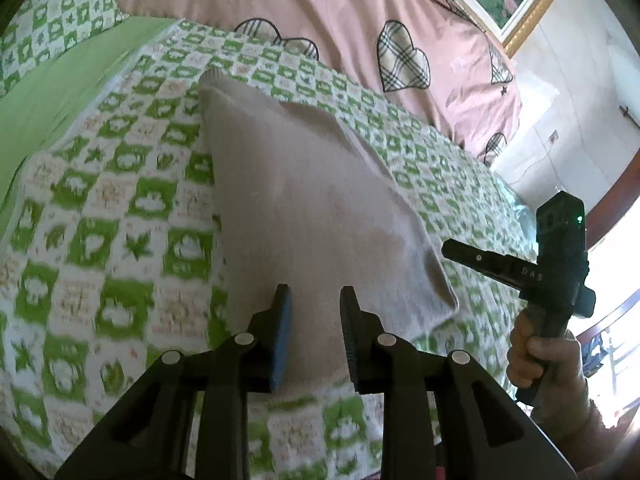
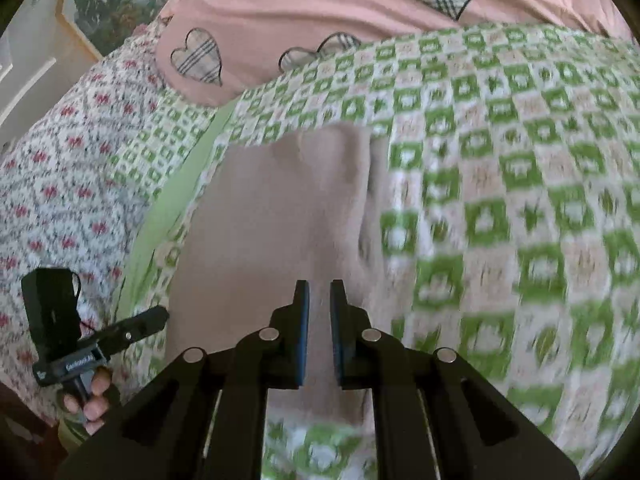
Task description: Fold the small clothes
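Both wrist views look down close, sharing the beige garment (image 1: 312, 208).

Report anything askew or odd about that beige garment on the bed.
The beige garment lies folded on the green checked bedspread, skewed to its checks. One layer overhangs unevenly along an edge. No damage or spills show. Both grippers, left and right, are open.

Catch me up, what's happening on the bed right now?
A person holds a gripper in each hand over a beige garment lying on the green checked bedspread. The garment looks already folded into a narrow shape, with a layer lapped along one edge. The left gripper and the right gripper both hover near its close end with jaws apart, nothing clamped. A pink heart-print quilt lies at the far side.
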{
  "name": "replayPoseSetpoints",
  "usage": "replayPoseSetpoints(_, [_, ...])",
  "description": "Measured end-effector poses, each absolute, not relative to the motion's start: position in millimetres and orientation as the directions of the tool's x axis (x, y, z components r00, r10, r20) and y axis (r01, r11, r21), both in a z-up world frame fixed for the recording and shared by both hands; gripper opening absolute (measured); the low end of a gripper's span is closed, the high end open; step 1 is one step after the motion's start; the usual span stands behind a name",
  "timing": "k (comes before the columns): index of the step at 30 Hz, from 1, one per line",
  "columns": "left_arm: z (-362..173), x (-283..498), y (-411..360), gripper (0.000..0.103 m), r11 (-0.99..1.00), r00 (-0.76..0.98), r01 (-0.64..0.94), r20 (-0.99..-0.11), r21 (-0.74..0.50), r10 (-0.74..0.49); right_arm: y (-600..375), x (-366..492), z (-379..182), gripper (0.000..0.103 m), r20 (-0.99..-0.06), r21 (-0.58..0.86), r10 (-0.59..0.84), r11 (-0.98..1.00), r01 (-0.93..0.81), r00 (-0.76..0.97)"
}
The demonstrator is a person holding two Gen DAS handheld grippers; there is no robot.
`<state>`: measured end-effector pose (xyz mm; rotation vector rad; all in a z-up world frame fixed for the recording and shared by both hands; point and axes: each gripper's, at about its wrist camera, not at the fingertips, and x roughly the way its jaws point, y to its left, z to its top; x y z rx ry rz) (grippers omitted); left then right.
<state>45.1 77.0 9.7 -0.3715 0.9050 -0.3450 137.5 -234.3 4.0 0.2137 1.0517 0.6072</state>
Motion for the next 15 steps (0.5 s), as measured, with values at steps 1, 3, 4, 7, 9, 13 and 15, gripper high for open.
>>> replayPoseSetpoints(1, [8, 42, 76, 0.026, 0.883, 0.568, 0.135, -0.696, -0.449, -0.440, -234, 133, 2, 0.011, -0.751, 0.441, 0.561, 0.818, -0.370, 0.347])
replayPoseSetpoints(3, [6, 37, 76, 0.028, 0.888, 0.563, 0.129, -0.705, -0.441, -0.432, -235, 123, 0, 0.011, -0.769, 0.410, 0.536, 0.832, -0.375, 0.349])
replayPoseSetpoints(4, [5, 35, 77, 0.030, 0.891, 0.560, 0.121, -0.711, -0.438, -0.426, -235, 120, -1, 0.011, -0.774, 0.397, 0.525, 0.838, -0.375, 0.355])
replayPoseSetpoints(7, [2, 30, 82, 0.040, 0.896, 0.558, 0.101, -0.721, -0.433, -0.411, -242, 113, -1, 0.042, -0.784, 0.374, 0.499, 0.854, -0.360, 0.370])
replayPoseSetpoints(9, [-1, 26, 87, 0.049, 0.900, 0.563, 0.079, -0.726, -0.428, -0.394, -249, 108, -1, 0.067, -0.779, 0.355, 0.480, 0.868, -0.347, 0.404])
replayPoseSetpoints(13, [-15, 26, 92, 0.050, 0.910, 0.550, 0.024, -0.755, -0.413, -0.357, -252, 107, -10, 0.065, -0.798, 0.343, 0.461, 0.877, -0.337, 0.388])
replayPoseSetpoints(15, [-22, 26, 92, 0.050, 0.911, 0.538, 0.002, -0.767, -0.413, -0.349, -251, 108, -16, 0.060, -0.811, 0.338, 0.451, 0.881, -0.331, 0.372])
